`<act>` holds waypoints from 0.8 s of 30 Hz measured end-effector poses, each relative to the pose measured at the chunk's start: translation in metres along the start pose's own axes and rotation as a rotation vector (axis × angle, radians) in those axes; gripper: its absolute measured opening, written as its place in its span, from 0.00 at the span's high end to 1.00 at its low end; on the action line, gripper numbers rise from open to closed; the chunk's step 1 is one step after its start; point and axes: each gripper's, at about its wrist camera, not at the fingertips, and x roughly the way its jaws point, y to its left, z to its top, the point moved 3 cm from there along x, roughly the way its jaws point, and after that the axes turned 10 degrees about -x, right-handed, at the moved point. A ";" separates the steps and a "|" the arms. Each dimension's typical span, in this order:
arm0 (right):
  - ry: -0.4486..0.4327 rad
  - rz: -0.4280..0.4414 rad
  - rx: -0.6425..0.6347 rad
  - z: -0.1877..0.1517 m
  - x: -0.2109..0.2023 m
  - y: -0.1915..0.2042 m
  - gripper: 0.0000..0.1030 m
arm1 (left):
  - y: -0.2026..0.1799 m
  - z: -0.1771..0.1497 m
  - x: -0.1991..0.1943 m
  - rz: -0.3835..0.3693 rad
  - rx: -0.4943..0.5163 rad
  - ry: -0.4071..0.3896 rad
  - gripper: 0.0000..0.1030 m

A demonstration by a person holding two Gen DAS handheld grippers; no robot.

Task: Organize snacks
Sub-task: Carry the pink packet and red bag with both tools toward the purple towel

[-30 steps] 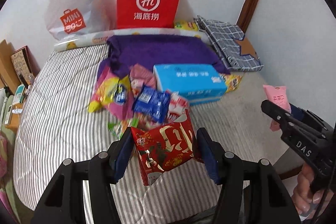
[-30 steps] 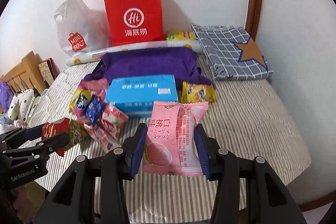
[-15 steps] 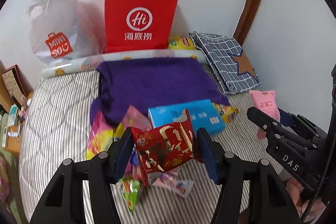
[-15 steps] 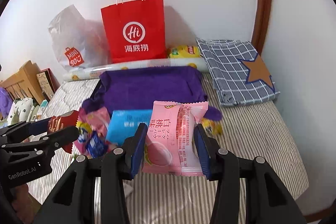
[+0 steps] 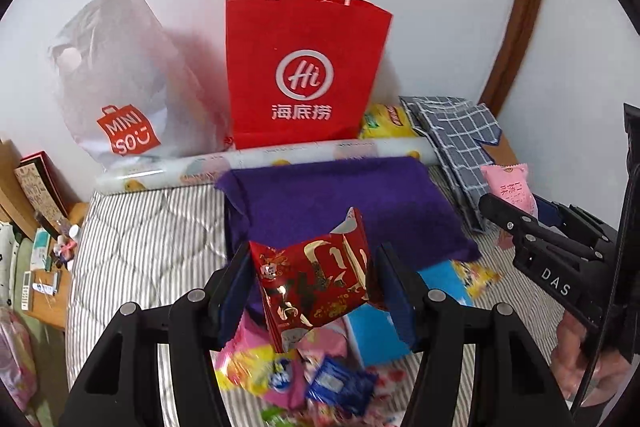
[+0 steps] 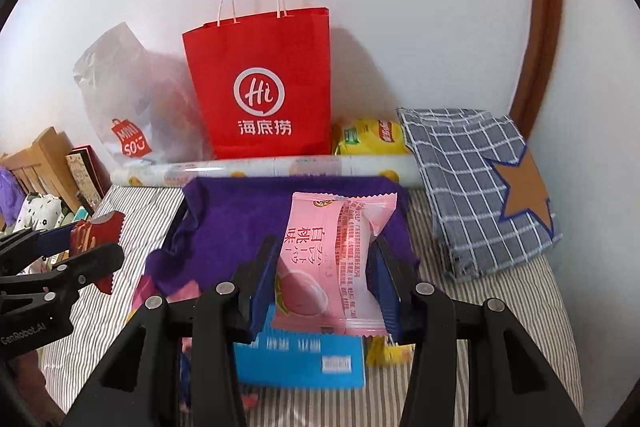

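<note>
Both grippers have risen and advanced toward the red paper bag [image 5: 304,67], so the snack pile [image 5: 304,375] now sits low under my left gripper [image 5: 314,291]. It pinches a glossy red packet [image 5: 316,287] with gold lettering, tilted above the purple cloth [image 5: 340,203]. My right gripper [image 6: 326,283] clamps a pink peach-printed packet [image 6: 336,259] upright over the blue box [image 6: 300,359].

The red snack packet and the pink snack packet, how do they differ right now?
The red snack packet has gold lettering, while the pink snack packet shows a peach picture. The red one sits tilted in the left gripper, its corner poking up; the pink one stands nearly upright in the right gripper. Both are sealed with zigzag edges, clamped between blue pads and held above the bed.
</note>
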 end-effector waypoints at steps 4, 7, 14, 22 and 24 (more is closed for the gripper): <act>0.002 0.012 -0.012 0.015 0.022 -0.001 0.56 | 0.010 0.014 0.021 0.007 -0.013 0.021 0.43; 0.006 0.019 -0.022 0.025 0.039 -0.005 0.56 | 0.019 0.025 0.037 -0.002 -0.032 0.047 0.43; 0.033 0.022 -0.022 0.043 0.084 -0.023 0.56 | 0.035 0.051 0.073 0.035 -0.045 0.059 0.45; 0.062 0.037 0.000 0.053 0.130 -0.041 0.56 | 0.038 0.065 0.126 0.022 -0.047 0.105 0.52; 0.085 0.036 -0.013 0.051 0.143 -0.040 0.56 | 0.041 0.064 0.140 0.022 -0.056 0.129 0.52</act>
